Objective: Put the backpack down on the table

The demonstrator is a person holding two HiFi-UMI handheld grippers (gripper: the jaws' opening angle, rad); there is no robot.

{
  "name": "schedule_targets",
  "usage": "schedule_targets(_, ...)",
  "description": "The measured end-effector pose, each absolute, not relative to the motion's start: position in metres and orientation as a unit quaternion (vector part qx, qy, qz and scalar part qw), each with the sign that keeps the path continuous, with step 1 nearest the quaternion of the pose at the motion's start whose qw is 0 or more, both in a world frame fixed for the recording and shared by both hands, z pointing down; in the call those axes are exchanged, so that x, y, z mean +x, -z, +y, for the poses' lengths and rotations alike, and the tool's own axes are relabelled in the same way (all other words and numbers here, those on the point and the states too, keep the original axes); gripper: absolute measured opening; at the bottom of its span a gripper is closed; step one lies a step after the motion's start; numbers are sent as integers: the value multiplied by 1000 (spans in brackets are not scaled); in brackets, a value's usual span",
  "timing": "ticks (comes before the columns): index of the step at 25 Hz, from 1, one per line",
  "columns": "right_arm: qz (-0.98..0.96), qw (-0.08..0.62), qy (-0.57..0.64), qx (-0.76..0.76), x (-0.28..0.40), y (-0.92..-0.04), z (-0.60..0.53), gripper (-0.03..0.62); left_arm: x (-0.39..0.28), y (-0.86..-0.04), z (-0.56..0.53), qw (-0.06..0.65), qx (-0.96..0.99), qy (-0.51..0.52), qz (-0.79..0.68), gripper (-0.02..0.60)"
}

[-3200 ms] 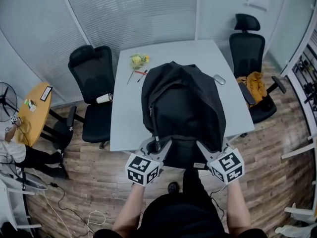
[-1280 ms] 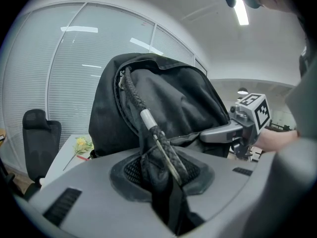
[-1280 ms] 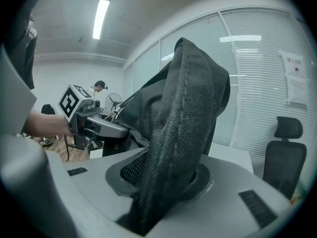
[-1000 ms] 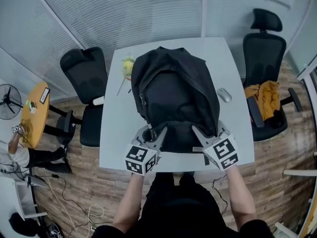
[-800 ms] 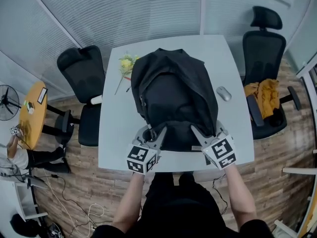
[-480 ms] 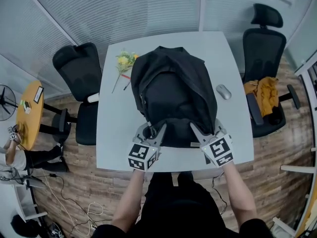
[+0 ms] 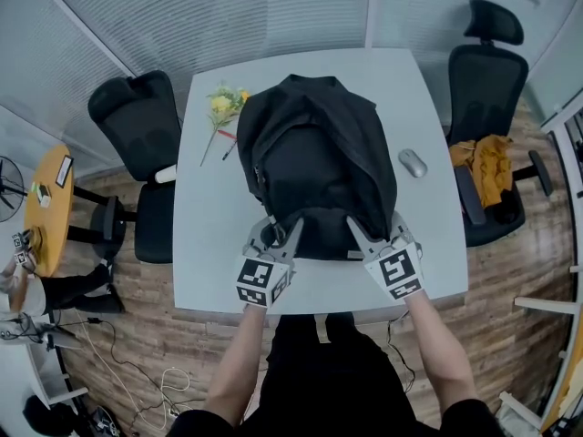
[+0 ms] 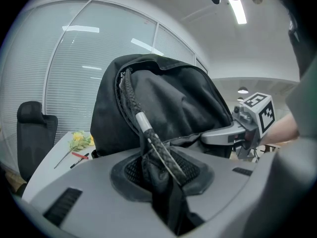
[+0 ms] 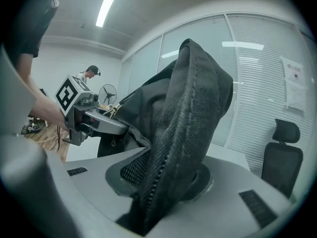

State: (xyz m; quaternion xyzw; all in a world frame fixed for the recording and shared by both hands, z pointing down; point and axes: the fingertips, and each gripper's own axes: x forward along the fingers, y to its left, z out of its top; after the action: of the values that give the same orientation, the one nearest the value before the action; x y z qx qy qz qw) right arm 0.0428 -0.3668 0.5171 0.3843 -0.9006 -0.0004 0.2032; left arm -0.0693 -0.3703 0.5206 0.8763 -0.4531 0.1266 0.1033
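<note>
- Head view: one black backpack [image 7: 314,167] stood upright over the middle of the one white table [image 7: 205,244]. I could not tell whether its base touched the top.
- My two claws met its near edge: the left claw [image 7: 273,233] at the near left corner, the right claw [image 7: 362,233] at the near right.
- On the table I counted one yellow flower [image 7: 221,106] and one red pen [image 7: 227,135], both left of the backpack, and one computer mouse [image 7: 413,163] to its right.
- Two black office chairs flanked the table, one on the left [image 7: 137,116] and one on the right [image 7: 487,71]. The right one carried one orange cloth [image 7: 487,167].
- Left gripper view: my left claw was clamped on one thin black strap [image 8: 158,155] with a braided cord running up it. The backpack rose just behind, and the flower lay on the table at its left.
- Right gripper view: my right claw was clamped on one padded mesh shoulder strap [image 9: 183,133], which stood up between the jaws. The left claw showed across the backpack.
</note>
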Motion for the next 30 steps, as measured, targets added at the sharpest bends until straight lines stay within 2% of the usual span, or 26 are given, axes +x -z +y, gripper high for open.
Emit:
schedule_targets(7,-903,192,-14,384,47,-524,-366,124,-67,-527,-369,105,877,-119,-452,98)
schedule_targets(16,-909,174,-34,376,54,-530,-355,178,-66,-533,-355,100,878,-99,-457,111)
schedule_targets(26,-914,158,-64,368,66,-527,-338,281,-68,-539,-332,123,876,-96,-457,199)
schedule_targets(30,-917,157,-67,361,69,-530,-327,293,-71,-543,-322,130,872,-92,-463,216)
